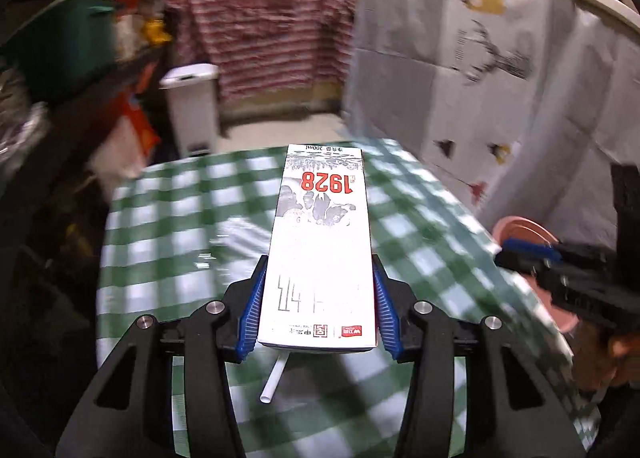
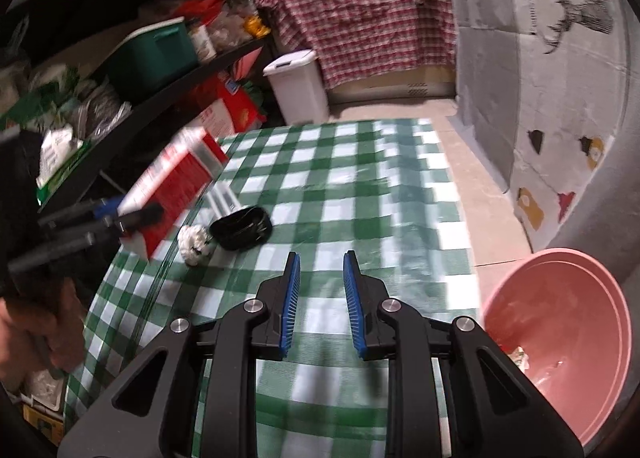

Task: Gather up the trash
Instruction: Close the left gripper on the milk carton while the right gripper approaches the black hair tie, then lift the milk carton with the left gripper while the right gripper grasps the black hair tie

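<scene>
My left gripper [image 1: 319, 258] is shut on a white drink carton [image 1: 320, 226] printed "1928". The carton is lifted off the green checked table [image 1: 168, 226], and a white straw [image 1: 274, 380] sticks out of its near end. In the right wrist view the same carton [image 2: 176, 178] shows a red side and hangs at the table's left edge in the left gripper [image 2: 104, 214]. My right gripper [image 2: 320, 258] is open over the table with nothing between its pads. A crumpled white tissue [image 2: 194, 244] and a black tray [image 2: 242, 228] lie on the table [image 2: 360, 186].
A pink bucket [image 2: 560, 338] stands off the table's right edge with some scraps inside. A white pedal bin [image 2: 300, 86] stands on the floor beyond the table. Crowded dark shelves [image 2: 120, 58] line the left side. A person's hand [image 2: 24, 334] holds the left gripper.
</scene>
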`<state>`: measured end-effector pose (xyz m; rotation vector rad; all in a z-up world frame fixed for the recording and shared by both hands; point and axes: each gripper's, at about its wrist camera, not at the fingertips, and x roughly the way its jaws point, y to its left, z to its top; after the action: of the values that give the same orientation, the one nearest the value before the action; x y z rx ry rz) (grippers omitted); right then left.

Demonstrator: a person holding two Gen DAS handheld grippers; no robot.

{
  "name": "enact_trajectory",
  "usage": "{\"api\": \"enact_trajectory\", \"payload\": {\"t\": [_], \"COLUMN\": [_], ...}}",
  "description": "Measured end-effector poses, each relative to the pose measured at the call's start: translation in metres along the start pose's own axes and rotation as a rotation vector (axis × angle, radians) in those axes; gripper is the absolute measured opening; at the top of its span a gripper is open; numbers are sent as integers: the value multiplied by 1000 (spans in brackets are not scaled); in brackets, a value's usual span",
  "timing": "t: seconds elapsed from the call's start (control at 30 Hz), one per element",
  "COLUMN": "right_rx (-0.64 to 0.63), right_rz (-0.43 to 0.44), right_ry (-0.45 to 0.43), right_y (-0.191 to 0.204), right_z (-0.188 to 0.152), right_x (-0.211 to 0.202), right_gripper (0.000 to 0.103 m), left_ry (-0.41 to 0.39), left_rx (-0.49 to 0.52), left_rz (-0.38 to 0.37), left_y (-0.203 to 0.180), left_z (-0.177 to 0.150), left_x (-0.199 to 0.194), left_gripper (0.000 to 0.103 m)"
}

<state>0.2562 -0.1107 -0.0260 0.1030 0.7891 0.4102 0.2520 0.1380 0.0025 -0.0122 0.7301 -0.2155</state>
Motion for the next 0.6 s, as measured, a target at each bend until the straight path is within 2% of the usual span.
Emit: {"api": "enact_trajectory", "payload": {"t": [0.07, 0.33, 0.5, 0.6], "right_rx": [-4, 30, 57, 76], "right_rz": [15, 83, 108, 105], "right_ry": [6, 41, 71, 89], "right_y": [7, 27, 30, 28], "right_z": [0, 17, 25, 28], "right_x": [8, 58, 85, 99], "right_gripper": [22, 23, 24, 28], "left_ry": [2, 53, 62, 65], "left_rx": [-37, -59, -82, -95], "left_rz": [47, 109, 124, 126], "left_y": [15, 40, 54, 61], "left_z": [-2, -15, -22, -26], "left_x": [1, 11, 11, 11], "left_gripper": [47, 48, 48, 48]}}
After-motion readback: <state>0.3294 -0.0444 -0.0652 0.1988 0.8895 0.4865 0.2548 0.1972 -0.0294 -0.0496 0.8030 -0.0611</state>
